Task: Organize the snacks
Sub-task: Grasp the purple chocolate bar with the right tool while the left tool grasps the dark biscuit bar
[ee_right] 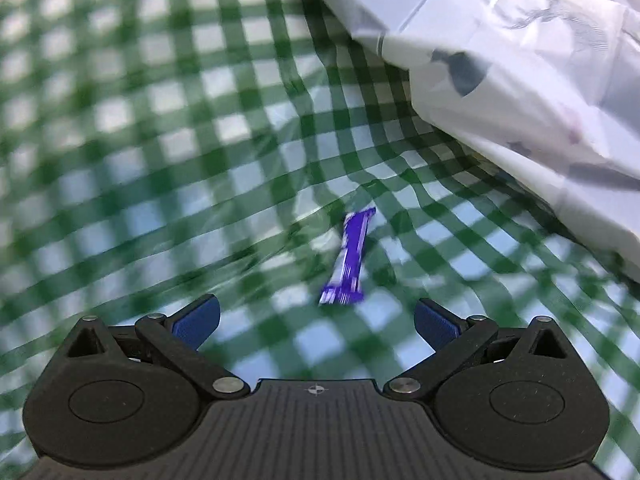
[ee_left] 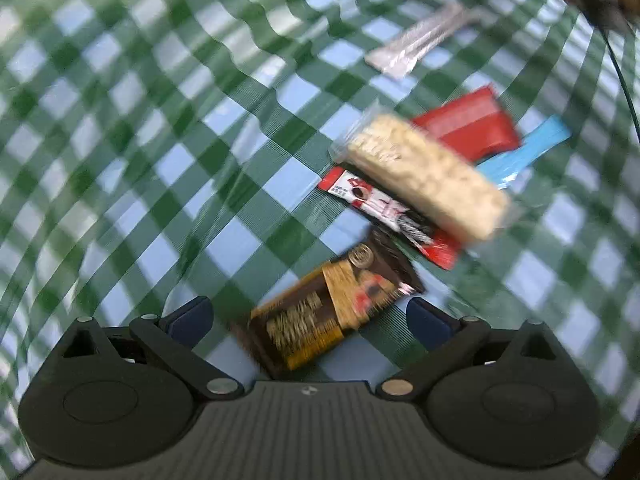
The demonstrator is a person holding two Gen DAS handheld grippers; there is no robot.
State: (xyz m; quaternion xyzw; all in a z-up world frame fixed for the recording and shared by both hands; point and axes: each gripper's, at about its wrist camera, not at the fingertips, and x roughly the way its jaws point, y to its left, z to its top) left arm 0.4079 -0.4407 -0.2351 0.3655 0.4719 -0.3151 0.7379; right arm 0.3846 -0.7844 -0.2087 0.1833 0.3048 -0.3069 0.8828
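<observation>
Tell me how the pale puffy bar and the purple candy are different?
The pale puffy bar is big, cream and in a clear wrapper; the purple candy is small, thin, purple and white. The bar lies on top of other snacks; the candy lies alone on the cloth. Both are wrapped, and neither is held.

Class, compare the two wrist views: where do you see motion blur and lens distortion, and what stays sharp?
Left wrist view: the snack pile, including the pale rice bar, is smeared, and the checked cloth bows in fisheye curves. Right wrist view: the purple wrapper and white bag blur; each gripper body stays crisp.
</observation>
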